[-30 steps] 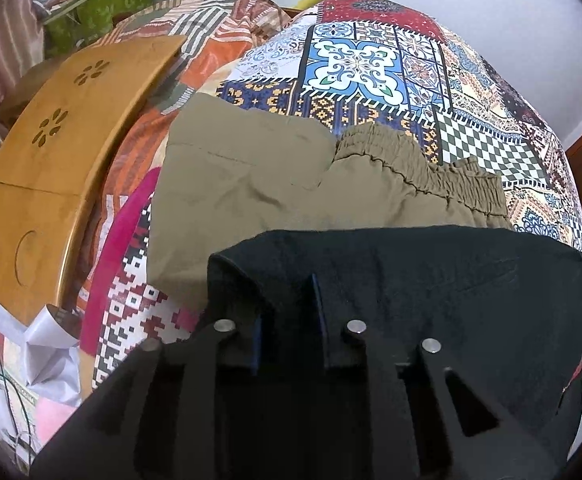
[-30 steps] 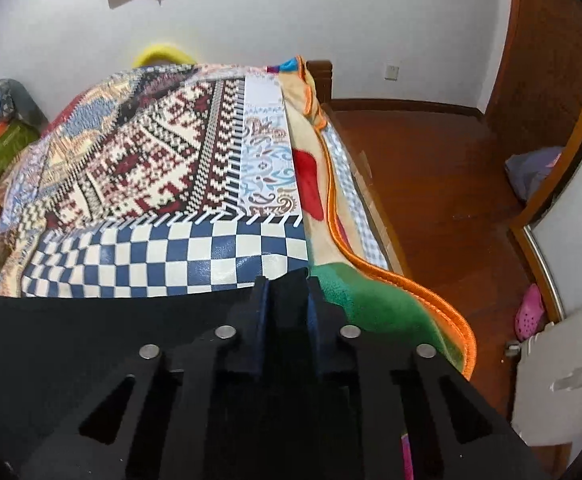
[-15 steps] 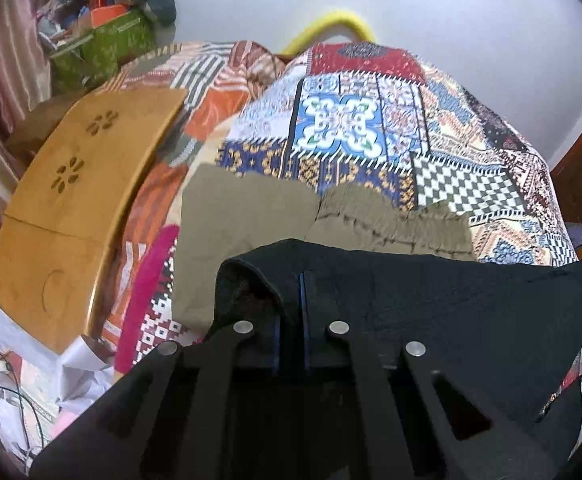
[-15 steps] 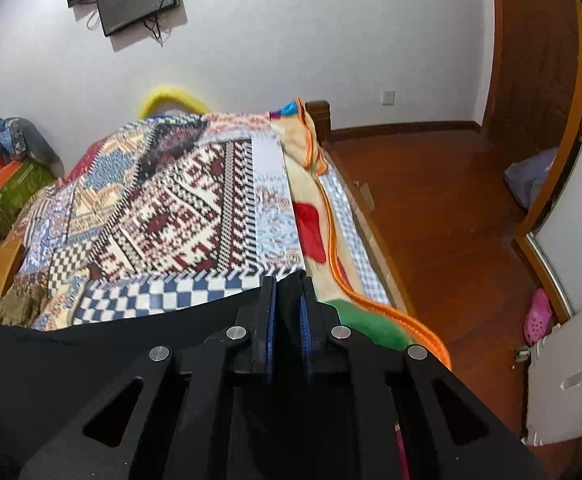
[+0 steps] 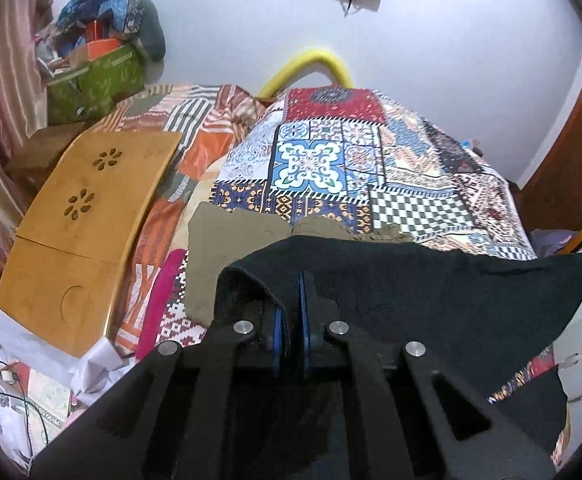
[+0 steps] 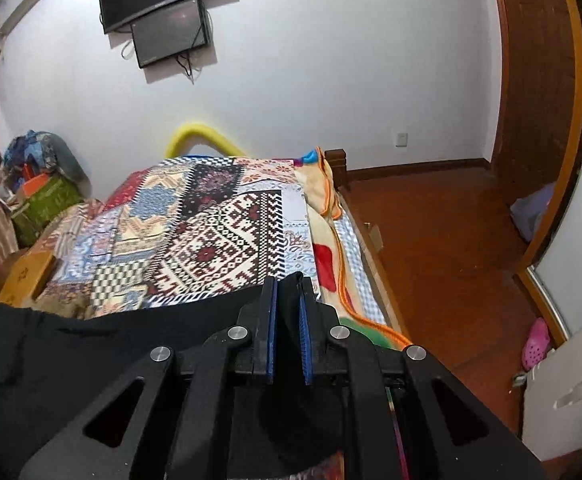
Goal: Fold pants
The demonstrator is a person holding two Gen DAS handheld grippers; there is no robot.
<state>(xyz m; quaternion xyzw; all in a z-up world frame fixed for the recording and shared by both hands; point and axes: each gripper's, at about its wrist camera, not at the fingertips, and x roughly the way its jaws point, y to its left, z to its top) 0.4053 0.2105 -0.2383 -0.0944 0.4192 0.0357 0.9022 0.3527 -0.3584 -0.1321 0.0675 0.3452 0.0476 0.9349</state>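
Observation:
Black pants (image 5: 431, 300) hang stretched between my two grippers above the patchwork bedspread (image 5: 331, 160). My left gripper (image 5: 291, 292) is shut on their left end, with cloth bunched between the blue pads. My right gripper (image 6: 287, 292) is shut on their right end, and the black cloth (image 6: 91, 352) runs off to the left. Folded olive-green pants (image 5: 231, 248) lie on the bed behind the black ones, partly hidden by them.
A wooden lap table (image 5: 83, 216) lies on the bed's left side. A green box with clutter (image 5: 95, 76) stands at the far left corner. The bed's right edge (image 6: 355, 256) drops to a wooden floor (image 6: 451, 240). Screens (image 6: 163, 8) hang on the far wall.
Both grippers have risen and tilted up with the black pants held taut between them. The bed looks farther below, and more of the far wall and screens shows.

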